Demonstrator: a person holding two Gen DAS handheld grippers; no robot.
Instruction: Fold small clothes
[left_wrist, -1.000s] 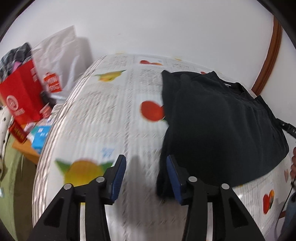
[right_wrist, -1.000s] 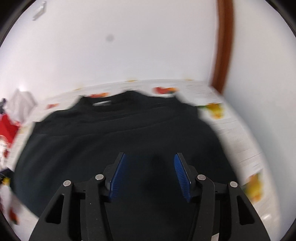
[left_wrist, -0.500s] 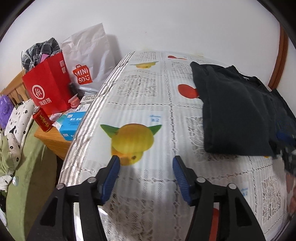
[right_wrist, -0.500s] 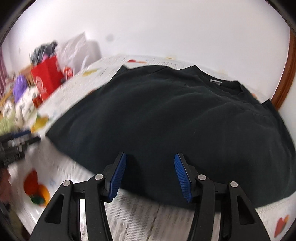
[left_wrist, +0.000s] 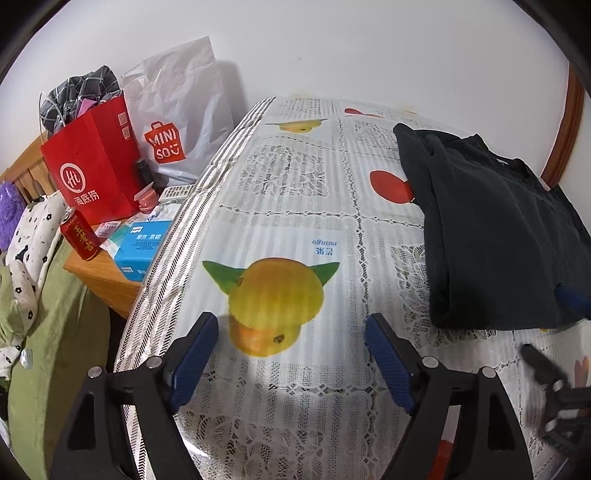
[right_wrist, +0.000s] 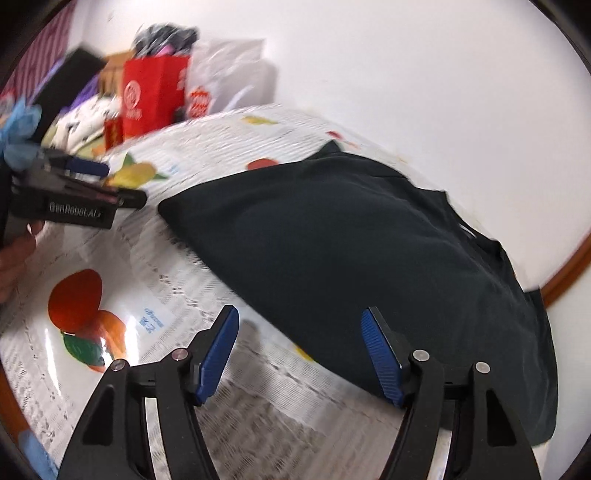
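The left gripper (left_wrist: 291, 354) is hovering at the bottom of the left wrist view with its blue pads well apart; its jaws have just been opening, and nothing is lying between them but the mango print on the lace-patterned tablecloth (left_wrist: 295, 206). The folded black T-shirt (left_wrist: 491, 236) is lying at the right of that view, flat on the cloth, apart from these pads.

In the right wrist view the right gripper (right_wrist: 299, 347) is sitting at the bottom centre, its jaws also spread and just having been opening, empty. The black T-shirt (right_wrist: 369, 258) is filling the middle and right of the frame, its near edge passing just behind the right-hand pad; whether that pad is touching the fabric I cannot tell. The left gripper (right_wrist: 92, 184) is showing at the left edge, blurred.

At the upper left of the left wrist view, a red paper bag (left_wrist: 92, 173) is standing on a wooden side table (left_wrist: 99, 277) and holding grey checked fabric (left_wrist: 81, 92) bulging from its top. A white Miniso bag (left_wrist: 177, 122) is leaning behind it; its contents are hidden. A red drink can (left_wrist: 79, 236) and a blue box (left_wrist: 142, 247) are standing in front.
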